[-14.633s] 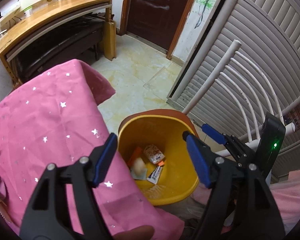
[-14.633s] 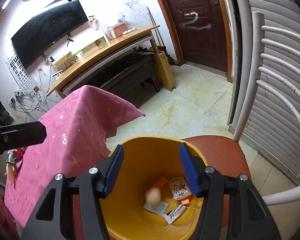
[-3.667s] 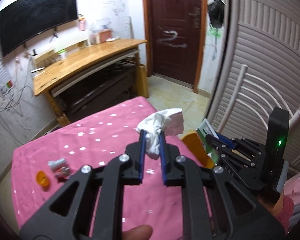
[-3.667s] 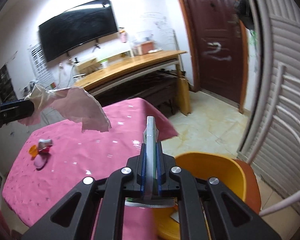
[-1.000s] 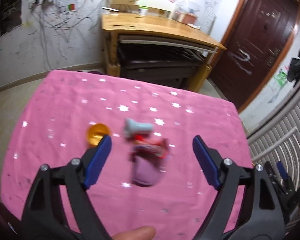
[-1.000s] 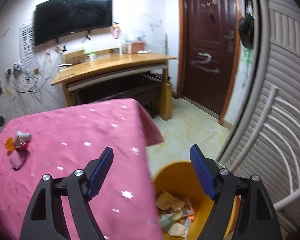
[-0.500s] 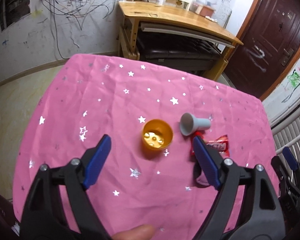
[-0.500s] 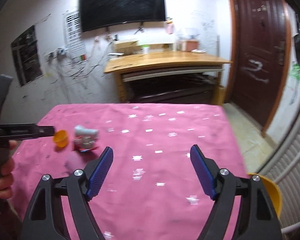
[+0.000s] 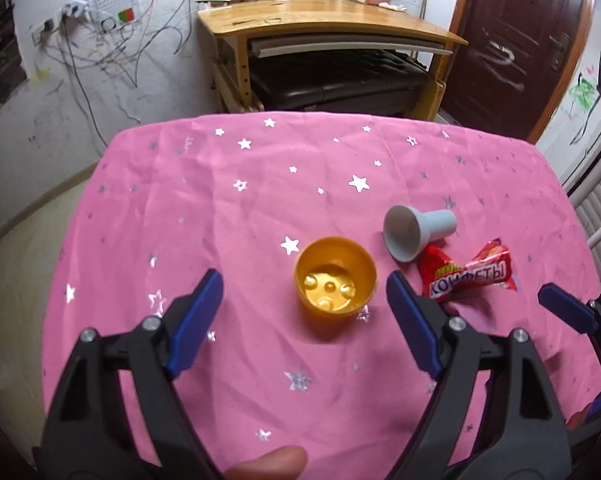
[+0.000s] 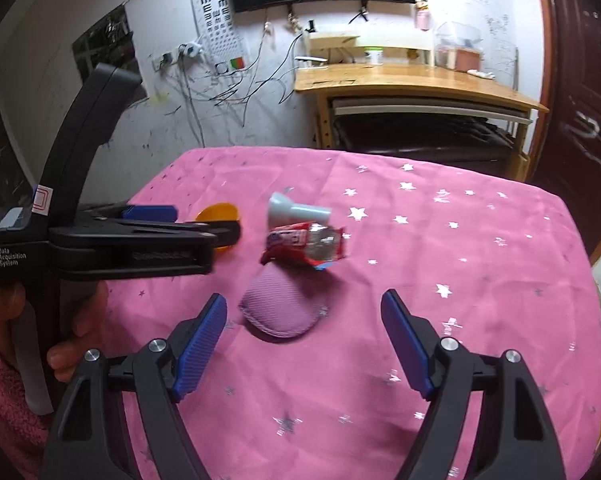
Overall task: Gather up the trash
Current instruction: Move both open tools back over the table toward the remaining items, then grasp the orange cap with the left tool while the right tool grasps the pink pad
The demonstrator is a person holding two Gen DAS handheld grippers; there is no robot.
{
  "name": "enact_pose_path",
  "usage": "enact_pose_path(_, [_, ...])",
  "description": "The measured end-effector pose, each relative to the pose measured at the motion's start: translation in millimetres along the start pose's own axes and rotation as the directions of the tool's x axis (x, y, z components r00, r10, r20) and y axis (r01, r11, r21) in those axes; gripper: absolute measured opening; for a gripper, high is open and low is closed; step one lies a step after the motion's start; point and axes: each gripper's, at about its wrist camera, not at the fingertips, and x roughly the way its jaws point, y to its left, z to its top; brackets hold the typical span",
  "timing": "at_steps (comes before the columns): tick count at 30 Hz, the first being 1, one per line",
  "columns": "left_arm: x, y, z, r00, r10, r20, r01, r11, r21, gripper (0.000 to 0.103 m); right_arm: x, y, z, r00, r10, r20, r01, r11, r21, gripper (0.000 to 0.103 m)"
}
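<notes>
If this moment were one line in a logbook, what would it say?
left gripper: open, over orange cup | right gripper: open, over purple pouch | candy wrapper, grey funnel: on pink cloth

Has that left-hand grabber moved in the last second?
Yes. The left gripper has slid leftward over the pink tablecloth: it now frames the orange cup, not the purple pouch.

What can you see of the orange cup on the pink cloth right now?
The orange cup is a small round half-shell that looks like glossy plastic, standing open side up and empty, with moulded bumps on its inner floor. It rests on the pink star-print tablecloth, ahead of the open left gripper, roughly centred between its blue pads. Nothing else touches it; the grey funnel-shaped piece lies apart, to its right.
</notes>
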Motion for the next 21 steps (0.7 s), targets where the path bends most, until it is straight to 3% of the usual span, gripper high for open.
enact_pose_path(4, [3, -5, 1, 1.0, 0.013, 0.009, -0.014, 0.999, 0.042, 0.066, 12, 8, 5, 0.999, 0.03, -0.029, -0.03, 1.0, 0.001, 0.074])
enact_pose_path(12, [11, -11, 1, 0.999, -0.039, 0.001, 0.039, 0.997, 0.069, 0.04, 29, 15, 11, 0.992, 0.066, -0.111, -0.067, 0.998, -0.004, 0.074])
enact_pose_path(17, [9, -14, -4, 0.999, -0.027, 0.027, 0.025, 0.997, 0.077, 0.04, 38, 20, 14, 0.99, 0.059, -0.131, -0.063, 0.998, -0.025, 0.074])
enact_pose_path(19, [8, -13, -6, 0.999, -0.027, 0.027, 0.025, 0.998, 0.064, 0.04, 40, 23, 16, 0.99, 0.043, -0.133, -0.049, 0.998, -0.046, 0.066])
enact_pose_path(21, [6, -9, -7, 0.999, -0.026, 0.025, 0.025, 0.999, 0.045, 0.04, 40, 27, 15, 0.991, 0.029, -0.131, -0.038, 0.997, -0.071, 0.047])
